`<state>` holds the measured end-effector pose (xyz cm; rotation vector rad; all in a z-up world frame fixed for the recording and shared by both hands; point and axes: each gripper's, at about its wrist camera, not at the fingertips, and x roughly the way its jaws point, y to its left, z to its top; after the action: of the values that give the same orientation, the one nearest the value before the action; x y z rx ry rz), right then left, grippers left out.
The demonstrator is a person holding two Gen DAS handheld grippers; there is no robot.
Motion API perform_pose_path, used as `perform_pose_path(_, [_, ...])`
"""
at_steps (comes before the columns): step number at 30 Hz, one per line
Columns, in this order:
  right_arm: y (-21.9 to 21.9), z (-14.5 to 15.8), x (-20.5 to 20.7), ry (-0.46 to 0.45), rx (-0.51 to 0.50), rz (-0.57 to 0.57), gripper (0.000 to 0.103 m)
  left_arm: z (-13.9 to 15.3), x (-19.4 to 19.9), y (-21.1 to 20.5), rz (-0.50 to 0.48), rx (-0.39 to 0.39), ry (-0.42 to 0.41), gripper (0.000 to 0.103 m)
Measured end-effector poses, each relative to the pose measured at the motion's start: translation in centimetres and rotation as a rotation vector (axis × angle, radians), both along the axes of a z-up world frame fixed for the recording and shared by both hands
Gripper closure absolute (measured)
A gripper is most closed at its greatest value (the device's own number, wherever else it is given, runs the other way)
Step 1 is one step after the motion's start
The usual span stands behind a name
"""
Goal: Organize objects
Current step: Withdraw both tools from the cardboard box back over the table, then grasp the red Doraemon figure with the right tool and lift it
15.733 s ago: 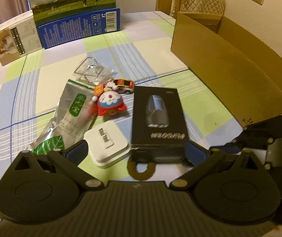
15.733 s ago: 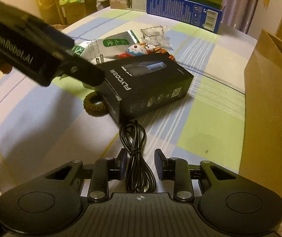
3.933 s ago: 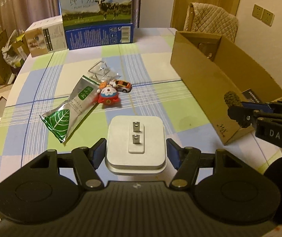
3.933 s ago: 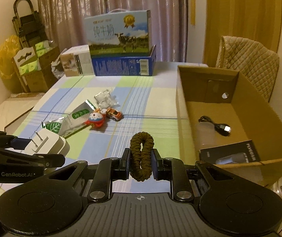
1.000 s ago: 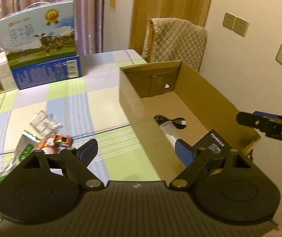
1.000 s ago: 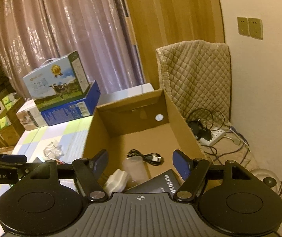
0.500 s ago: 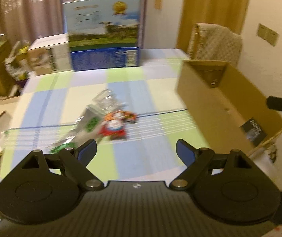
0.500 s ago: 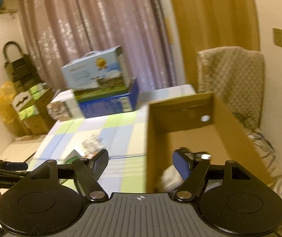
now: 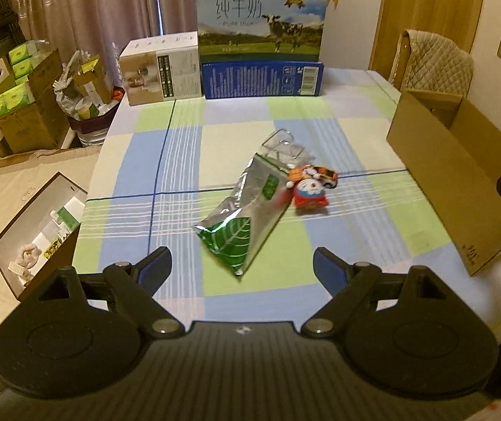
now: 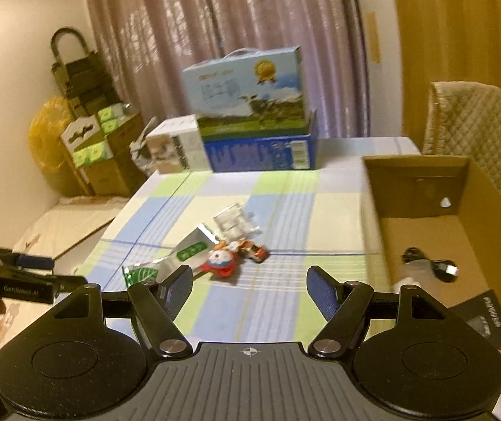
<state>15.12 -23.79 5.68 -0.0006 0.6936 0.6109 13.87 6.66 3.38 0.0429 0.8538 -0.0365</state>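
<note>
Left gripper wide, empty; right gripper wide, empty. Foil pouch left of cardboard box: light, crinkly, slippery; pinch near sealed edge

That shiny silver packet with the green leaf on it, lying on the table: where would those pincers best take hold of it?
Probably at the near, leaf-printed end of the silver packet. It lies flat and slanted, that end pointing toward the open left gripper, with bare tablecloth around it. The far end is crowded by the Doraemon toy and the clear plastic bag. Come from above, fingers pinching across the narrow width.
</note>
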Motion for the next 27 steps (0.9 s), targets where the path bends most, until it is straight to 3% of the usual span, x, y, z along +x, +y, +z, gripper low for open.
perform_pose_path(27, [13.2,-12.6,10.7,0.119,-0.069,0.058,0.034,-7.6,12.5,4.2,-0.115,0.017,0.106,0.017])
